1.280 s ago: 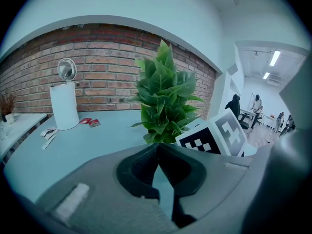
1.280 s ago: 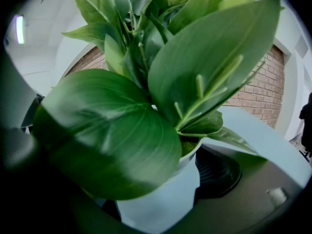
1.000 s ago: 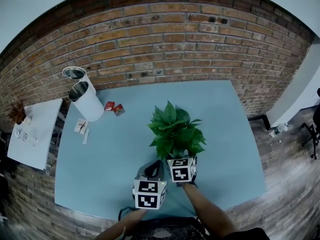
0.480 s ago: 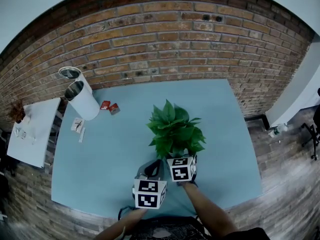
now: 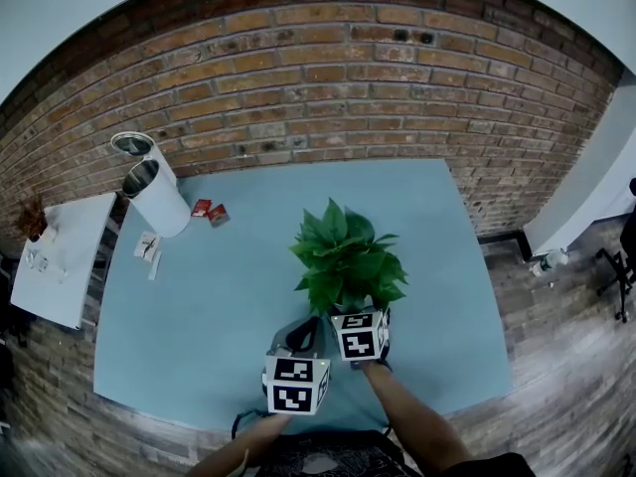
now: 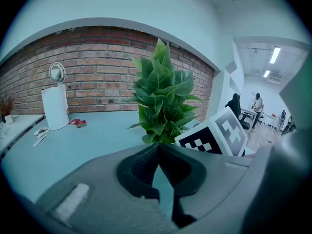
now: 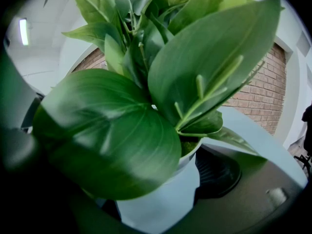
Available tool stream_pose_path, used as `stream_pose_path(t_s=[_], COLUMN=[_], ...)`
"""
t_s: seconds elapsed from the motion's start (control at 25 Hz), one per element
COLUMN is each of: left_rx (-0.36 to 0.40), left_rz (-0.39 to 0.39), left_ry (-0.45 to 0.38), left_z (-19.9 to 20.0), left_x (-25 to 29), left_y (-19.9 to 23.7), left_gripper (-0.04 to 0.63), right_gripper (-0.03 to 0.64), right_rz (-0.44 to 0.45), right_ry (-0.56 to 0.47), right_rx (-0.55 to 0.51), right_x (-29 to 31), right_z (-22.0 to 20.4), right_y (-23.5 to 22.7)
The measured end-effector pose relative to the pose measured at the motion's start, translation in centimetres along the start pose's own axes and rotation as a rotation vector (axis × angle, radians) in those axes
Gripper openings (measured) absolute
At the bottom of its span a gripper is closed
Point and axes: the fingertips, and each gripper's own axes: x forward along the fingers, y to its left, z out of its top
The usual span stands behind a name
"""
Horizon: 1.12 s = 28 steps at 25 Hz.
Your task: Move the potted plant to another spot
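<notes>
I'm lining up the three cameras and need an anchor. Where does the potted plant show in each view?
Head view: potted plant at the picture's centre, below the wall.
Left gripper view: centre, upright, just above the jaws.
Right gripper view: leaves fill most of the frame; its white pot sits low at centre between the jaws.
Shared landmark: the brick wall behind the plant.
</notes>
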Motion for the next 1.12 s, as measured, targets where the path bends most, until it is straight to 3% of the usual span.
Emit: stream_pose_path(t_s=[0.76,1.12], left_rx=[-0.012,-0.008], left_rz=[0.023,0.023], left_ry=[-0.009,-0.012], left_z=[0.9,0.5], left_x=[2.5,2.9], left_y=[-6.2,-6.9], left_gripper=[0.0,0.0], right_gripper=[0.483,0.483], right_rz=[0.045,0.048], right_ry=[0.01,0.006], right_rx=[-0.018,-0.027], right_x=[-1.9,-2.0], right_z=[-0.7,-1.1], right_y=[-5.7,-6.3])
